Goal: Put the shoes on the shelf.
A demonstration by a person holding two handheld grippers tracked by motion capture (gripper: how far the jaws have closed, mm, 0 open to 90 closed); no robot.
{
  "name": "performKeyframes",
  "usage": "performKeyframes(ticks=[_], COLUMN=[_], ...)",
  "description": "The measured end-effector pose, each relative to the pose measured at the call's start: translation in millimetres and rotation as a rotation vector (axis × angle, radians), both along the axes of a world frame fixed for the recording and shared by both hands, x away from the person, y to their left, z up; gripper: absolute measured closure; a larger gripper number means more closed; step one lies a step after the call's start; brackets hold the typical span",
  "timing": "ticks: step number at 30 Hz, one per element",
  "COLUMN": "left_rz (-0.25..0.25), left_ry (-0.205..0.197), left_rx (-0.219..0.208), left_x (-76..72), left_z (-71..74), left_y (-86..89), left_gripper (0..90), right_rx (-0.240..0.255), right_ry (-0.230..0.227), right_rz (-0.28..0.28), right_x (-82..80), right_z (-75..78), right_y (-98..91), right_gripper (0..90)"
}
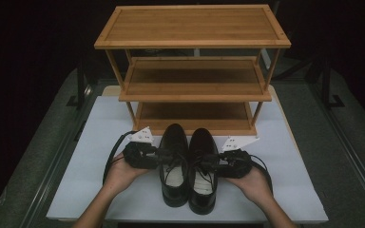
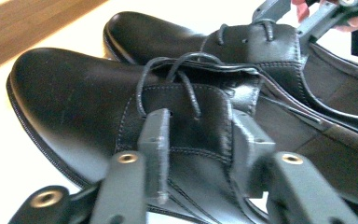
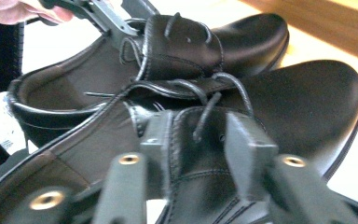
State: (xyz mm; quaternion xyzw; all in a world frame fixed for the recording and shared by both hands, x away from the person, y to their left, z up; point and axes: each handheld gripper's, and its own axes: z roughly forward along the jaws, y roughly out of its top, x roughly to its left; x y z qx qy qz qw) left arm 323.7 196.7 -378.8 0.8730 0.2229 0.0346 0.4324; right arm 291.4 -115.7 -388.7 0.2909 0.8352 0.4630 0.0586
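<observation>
Two black leather lace-up shoes stand side by side, toes toward the rack: the left shoe [image 1: 173, 137] and the right shoe [image 1: 203, 140]. My left gripper [image 1: 164, 154] comes in from the left and is shut on the left shoe's [image 2: 74, 102] lace flap, my left gripper [image 2: 198, 140] having a finger on each side of it. My right gripper [image 1: 212, 160] comes in from the right, and in its own view my right gripper [image 3: 200, 140] is shut on the lace flap of the right shoe [image 3: 307, 102]. Both soles appear to rest on the white table [image 1: 90, 156].
A three-shelf wooden shoe rack [image 1: 192, 80] stands just beyond the toes, its shelves bare. The bottom shelf [image 1: 195, 114] is nearest the shoes. The white table top spreads to either side of my hands, with dark floor around it.
</observation>
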Motion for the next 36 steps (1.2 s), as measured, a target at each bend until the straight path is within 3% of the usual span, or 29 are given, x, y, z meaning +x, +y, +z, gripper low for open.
performKeyframes(ticks=[4,9,14,20,36], left_rz=[-0.006,-0.002,0.033,0.083,0.119], left_ry=[-0.018,-0.054,-0.102,-0.123,-0.137], left_rx=[0.016,0.035,0.047,0.023,-0.017], left_x=[-3.6,-7.6,-9.8,-7.2,-4.3], left_z=[1.6,2.3,4.2,8.9,19.0], left_y=[-1.3,-1.9,1.3,12.9,21.3], left_gripper=[75.3,86.6,87.5,87.7,88.1], right_rx=[-0.012,-0.012,-0.002,-0.003,0.02], right_ry=[-0.028,-0.043,-0.053,-0.065,-0.082], right_rz=[-0.004,-0.006,-0.022,-0.049,-0.096], right_x=[-4.9,-6.1,-8.0,-6.9,0.3], right_z=[2.3,1.7,3.5,6.5,18.5], right_y=[-0.6,-1.2,-3.3,-8.5,-30.0], right_gripper=[84.5,86.5,86.6,86.8,86.9])
